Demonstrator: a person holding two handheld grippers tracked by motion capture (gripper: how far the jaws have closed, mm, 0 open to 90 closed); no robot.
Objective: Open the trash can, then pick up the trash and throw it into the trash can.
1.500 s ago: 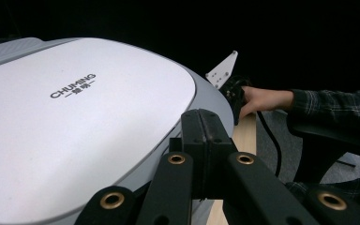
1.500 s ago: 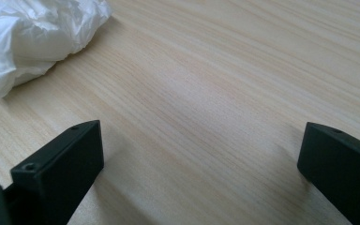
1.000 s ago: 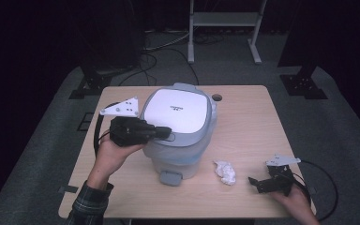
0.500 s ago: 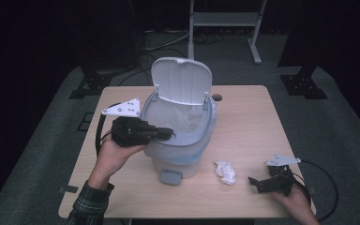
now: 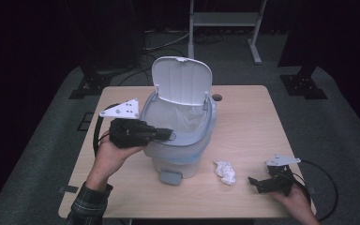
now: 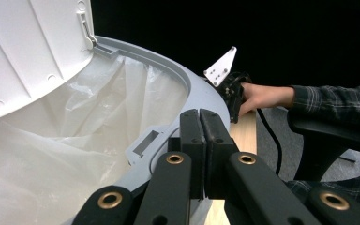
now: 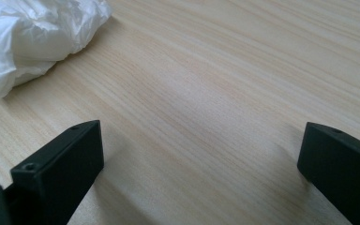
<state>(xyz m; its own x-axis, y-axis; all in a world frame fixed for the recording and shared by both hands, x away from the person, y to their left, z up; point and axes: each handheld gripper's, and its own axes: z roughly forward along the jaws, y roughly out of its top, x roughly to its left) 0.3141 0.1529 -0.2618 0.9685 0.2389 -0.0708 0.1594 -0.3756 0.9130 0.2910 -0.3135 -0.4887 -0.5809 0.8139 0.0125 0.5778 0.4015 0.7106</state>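
A white and grey lidded bin [image 5: 183, 140] stands mid-table with its lid [image 5: 182, 80] raised upright at the back. A clear bag liner [image 6: 75, 140] lines the inside. My left gripper [image 5: 168, 135] is shut with nothing between its jaws. Its tips [image 6: 200, 115] rest at the bin's front-left rim [image 6: 201, 93], beside the latch slot. A crumpled white paper ball [image 5: 225, 171] lies on the table right of the bin. My right gripper [image 5: 254, 183] rests open on the tabletop just right of the ball, jaws [image 7: 201, 140] wide apart around bare wood, with the paper ball [image 7: 33, 33] ahead to the left.
A grey pedal [image 5: 171, 177] juts from the bin's base toward the near table edge. A cable hole [image 5: 216, 97] sits behind the bin. Bare wood [image 5: 253, 126] lies to the bin's right. A metal stand [image 5: 225, 18] and cables are on the floor beyond.
The bin's lid has swung up from fully closed to upright, exposing the liner. Both hands and the paper ball have stayed in place.
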